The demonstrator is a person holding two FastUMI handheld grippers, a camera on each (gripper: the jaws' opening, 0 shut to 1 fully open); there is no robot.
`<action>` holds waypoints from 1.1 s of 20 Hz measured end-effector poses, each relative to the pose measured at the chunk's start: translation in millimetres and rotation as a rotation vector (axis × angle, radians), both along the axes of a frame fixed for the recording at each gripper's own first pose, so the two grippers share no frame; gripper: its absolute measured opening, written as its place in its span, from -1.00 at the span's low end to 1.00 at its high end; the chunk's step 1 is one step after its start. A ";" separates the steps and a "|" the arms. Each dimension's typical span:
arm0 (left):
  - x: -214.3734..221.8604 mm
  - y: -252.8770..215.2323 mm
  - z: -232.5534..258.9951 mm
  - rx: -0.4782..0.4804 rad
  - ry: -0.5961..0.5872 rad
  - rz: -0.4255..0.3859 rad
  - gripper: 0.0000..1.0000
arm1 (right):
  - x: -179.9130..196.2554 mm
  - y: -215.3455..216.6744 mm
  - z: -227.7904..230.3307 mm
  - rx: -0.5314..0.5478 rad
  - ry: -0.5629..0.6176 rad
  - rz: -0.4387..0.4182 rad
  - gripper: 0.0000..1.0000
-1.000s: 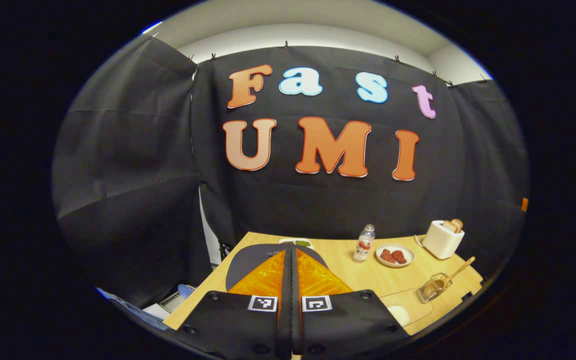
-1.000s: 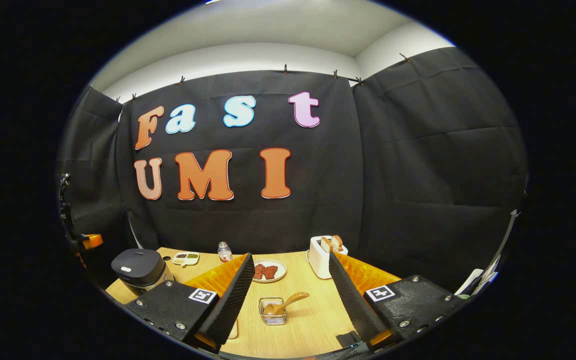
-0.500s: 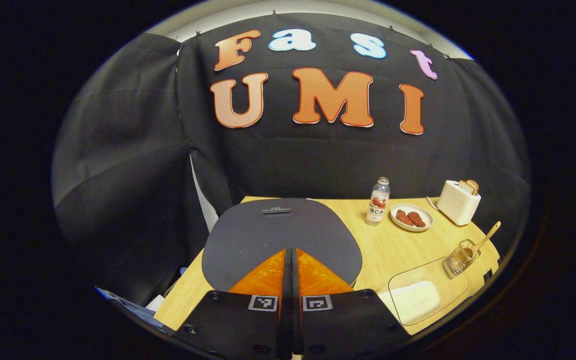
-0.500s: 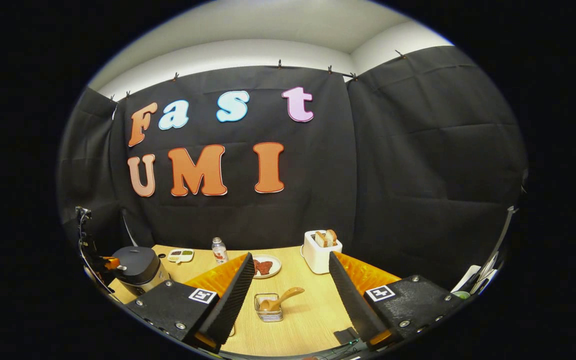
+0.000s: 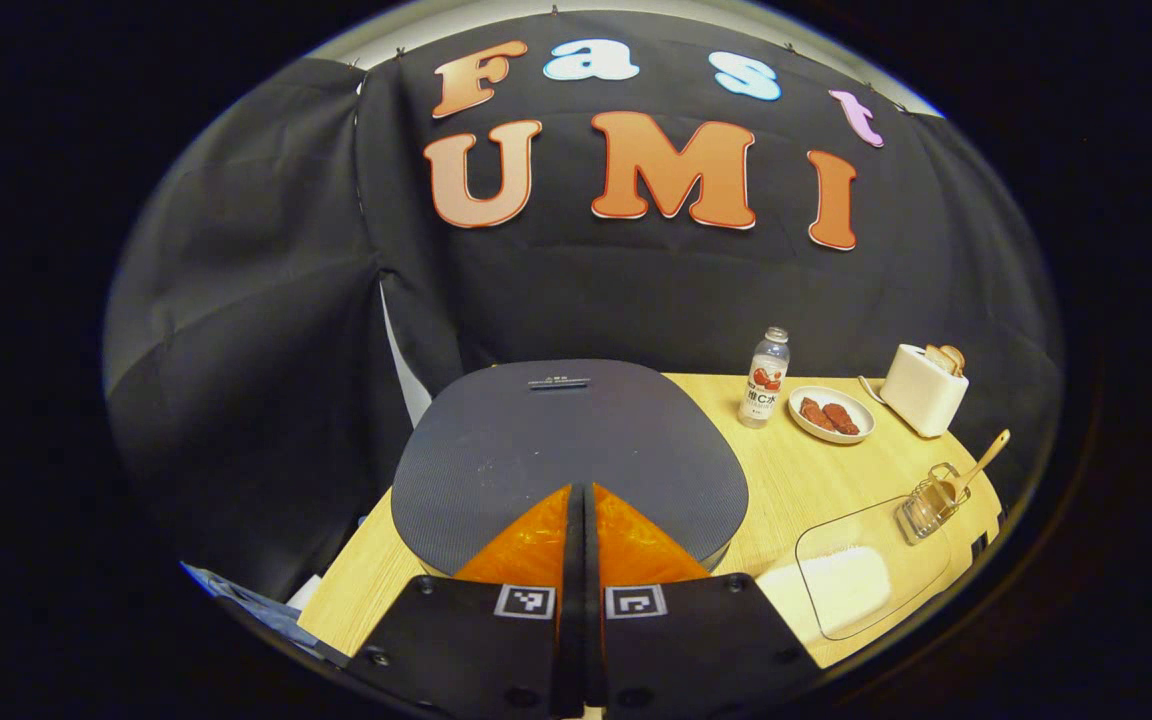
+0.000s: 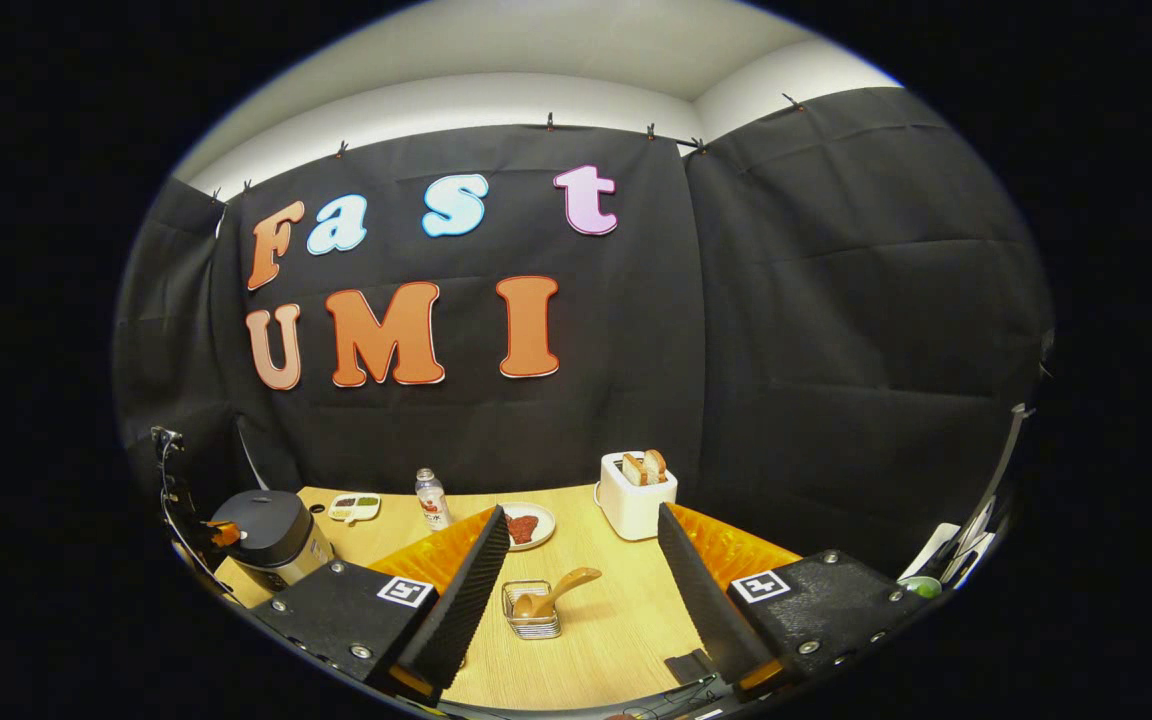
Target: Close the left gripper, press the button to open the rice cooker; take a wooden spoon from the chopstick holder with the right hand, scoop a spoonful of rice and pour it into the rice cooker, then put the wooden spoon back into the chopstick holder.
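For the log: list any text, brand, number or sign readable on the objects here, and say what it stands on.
Bottle label: printed, but too blurred to read.
Rice cooker lid: a small mark near the rear edge, too small to read.
Left gripper and right gripper: black-and-white code squares, no words.
No other readable text on the objects.

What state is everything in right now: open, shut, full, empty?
Dark round-lidded rice cooker: lid shut.
Left gripper: shut, over the lid's front edge.
Right gripper: open, holding nothing.
Wooden spoon: leaning in the wire chopstick holder.
White toaster: bread sticking up from its slots.
Clear plastic bottle: upright.
Clear rice container: open, white rice inside.
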State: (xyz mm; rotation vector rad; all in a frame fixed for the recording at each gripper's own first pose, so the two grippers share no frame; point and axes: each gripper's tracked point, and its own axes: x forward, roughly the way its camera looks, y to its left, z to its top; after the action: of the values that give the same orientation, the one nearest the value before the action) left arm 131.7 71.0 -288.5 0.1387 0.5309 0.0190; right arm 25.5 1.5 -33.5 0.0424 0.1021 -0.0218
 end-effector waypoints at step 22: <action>-28.0 -24.2 219.4 -0.076 -0.376 0.017 -0.92 | 28.2 -15.9 -23.4 0.012 -0.050 0.017 0.85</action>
State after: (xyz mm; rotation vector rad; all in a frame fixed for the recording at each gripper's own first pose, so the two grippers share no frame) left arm 103.6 46.7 -69.1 0.0536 0.1571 0.0406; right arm 53.7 -14.4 -56.9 0.0538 0.0523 -0.0030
